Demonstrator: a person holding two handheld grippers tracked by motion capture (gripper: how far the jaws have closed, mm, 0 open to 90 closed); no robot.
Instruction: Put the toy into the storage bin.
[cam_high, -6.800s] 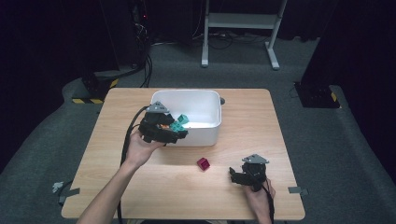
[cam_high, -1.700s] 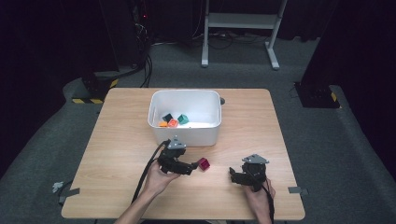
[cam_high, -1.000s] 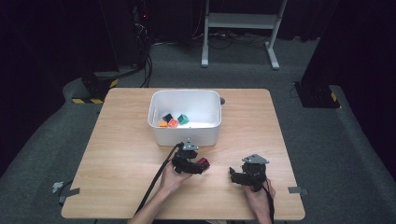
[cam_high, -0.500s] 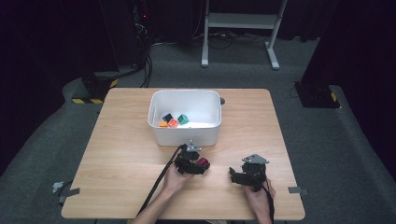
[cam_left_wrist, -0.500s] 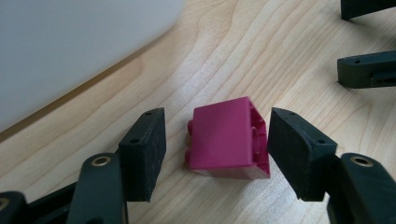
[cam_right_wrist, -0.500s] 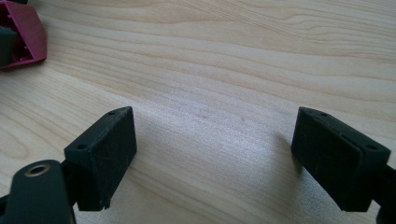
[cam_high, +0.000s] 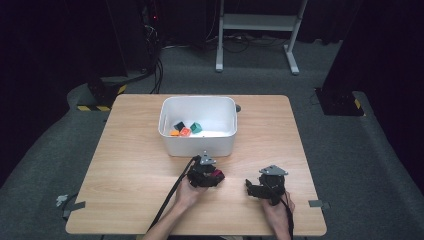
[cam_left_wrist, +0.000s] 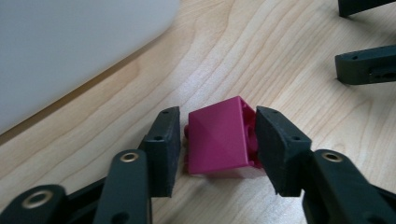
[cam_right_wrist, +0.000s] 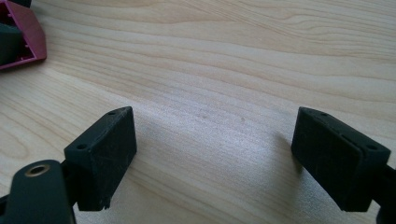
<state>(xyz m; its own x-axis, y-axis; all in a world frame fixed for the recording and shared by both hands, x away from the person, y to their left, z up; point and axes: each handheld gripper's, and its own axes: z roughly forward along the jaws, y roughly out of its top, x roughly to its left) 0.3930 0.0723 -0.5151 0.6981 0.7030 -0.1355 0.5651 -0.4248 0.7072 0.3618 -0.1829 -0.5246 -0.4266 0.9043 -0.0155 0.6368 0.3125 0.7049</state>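
A magenta block (cam_left_wrist: 219, 142) lies on the wooden table (cam_high: 130, 165), just in front of the white bin (cam_high: 197, 146). My left gripper (cam_left_wrist: 217, 126) straddles it, and its jaws have just been closing. The right-hand pad (cam_left_wrist: 275, 144) touches the block's side, while a thin gap remains at the other pad. From above, the left gripper (cam_high: 212, 176) sits over the block (cam_high: 218, 174). My right gripper (cam_right_wrist: 215, 140) rests open on bare wood, and the block's corner (cam_right_wrist: 21, 37) lies at its far left. In the high view the right gripper (cam_high: 254, 188) is to the right of the left one.
The bin holds an orange block (cam_high: 175, 133), a red one (cam_high: 185, 131), a green one (cam_high: 196, 127) and a dark one. The right gripper's jaws (cam_left_wrist: 366, 65) appear beyond the block. A cable (cam_high: 170, 200) trails off the near edge.
The left gripper's jaws have narrowed around the magenta block over the last second. Earlier it came back from the bin to the block. The right gripper has stayed where it was.
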